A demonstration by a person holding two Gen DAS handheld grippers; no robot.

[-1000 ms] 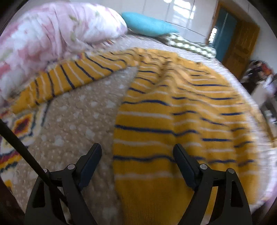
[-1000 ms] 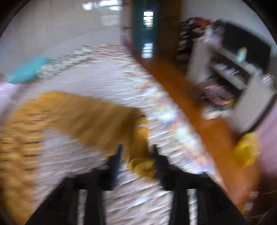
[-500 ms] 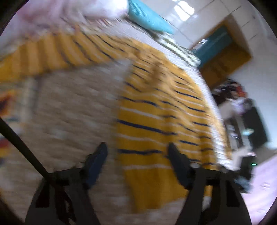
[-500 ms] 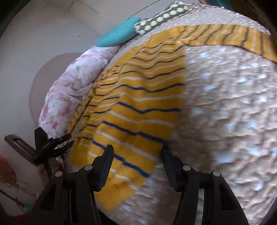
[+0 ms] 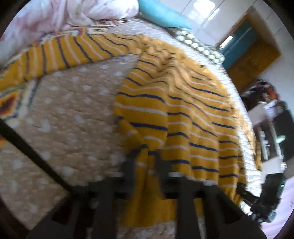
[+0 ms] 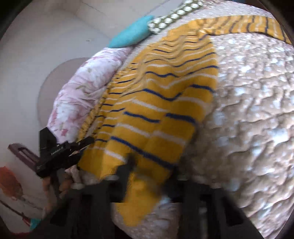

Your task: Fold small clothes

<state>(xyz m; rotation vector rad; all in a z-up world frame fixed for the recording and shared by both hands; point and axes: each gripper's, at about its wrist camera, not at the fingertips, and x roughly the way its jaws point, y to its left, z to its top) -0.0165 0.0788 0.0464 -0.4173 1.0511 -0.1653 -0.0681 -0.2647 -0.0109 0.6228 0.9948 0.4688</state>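
Note:
A yellow sweater with navy and white stripes (image 5: 174,103) lies spread on the bed, one sleeve (image 5: 69,53) stretched to the far left. My left gripper (image 5: 147,161) is shut on the sweater's hem at its left bottom corner, and the cloth bunches between the fingers. In the right wrist view the same sweater (image 6: 165,103) shows, and my right gripper (image 6: 152,171) has its fingers around the hem's right corner, shut on the cloth. The left gripper (image 6: 60,152) also shows there at the left. Both views are blurred.
The bed has a beige dotted quilt (image 5: 73,117). A pink floral duvet (image 5: 55,14) lies at the far left, with a teal pillow (image 5: 161,14) and a green dotted pillow (image 5: 198,46) at the head. A shelf and door (image 5: 248,55) stand to the right.
Both grippers have come down to the sweater's bottom hem and closed on it, one at each corner. Half a second ago both were open above the cloth.

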